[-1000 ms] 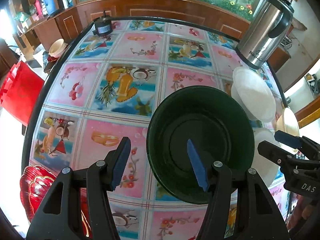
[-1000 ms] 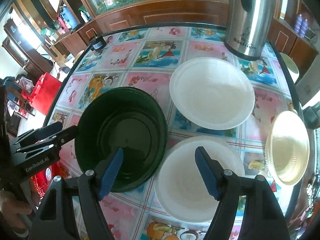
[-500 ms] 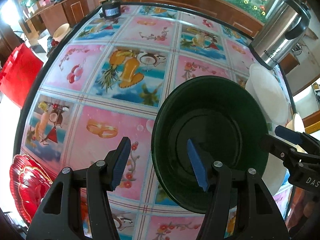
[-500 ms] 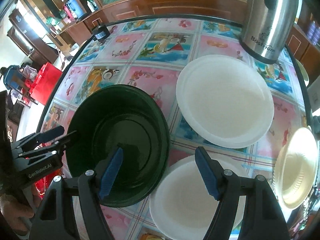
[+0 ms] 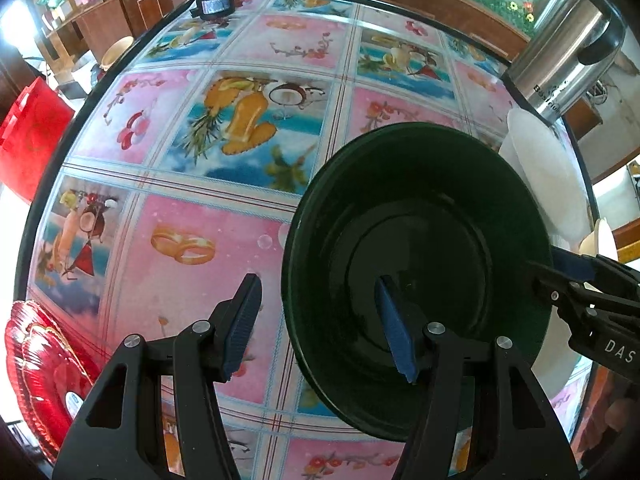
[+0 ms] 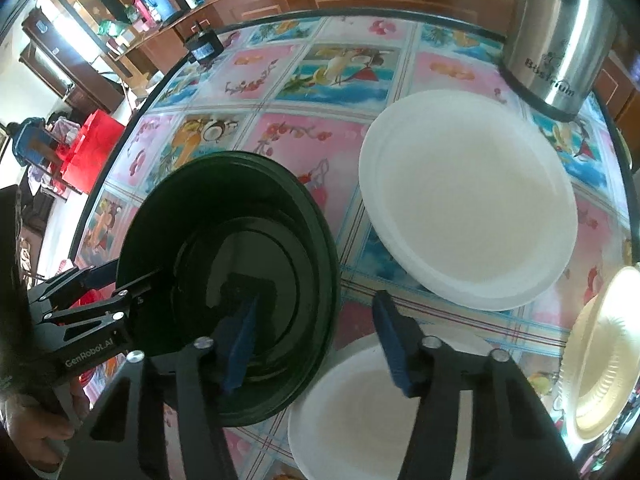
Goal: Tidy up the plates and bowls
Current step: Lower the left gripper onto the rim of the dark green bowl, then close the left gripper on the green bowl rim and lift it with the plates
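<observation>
**Both grippers straddling the rim of the green bowl**

We take the dark green bowl (image 5: 416, 264) as our landmark and read from left to right. Farthest left of it, at the table's near edge, lies a red scalloped dish (image 5: 44, 364). Next comes the left gripper (image 5: 318, 322): its tongs stand apart, one blue pad outside the bowl's left wall, the other inside over the bowl's floor, so the rim passes between them unclamped. The bowl itself rests on the picture-tiled table (image 5: 248, 128). On the bowl's right side, the right gripper (image 6: 316, 344) likewise stands spread, one pad inside the bowl, the other outside, above a white plate (image 6: 360, 412) whose edge meets the bowl's (whether it tucks under the bowl we cannot tell). Beyond the bowl to the right sits a second white plate (image 6: 468, 200), and behind that a steel thermos (image 6: 560, 36). Farthest right lies a cream bowl (image 6: 604, 352) near the table edge.
</observation>
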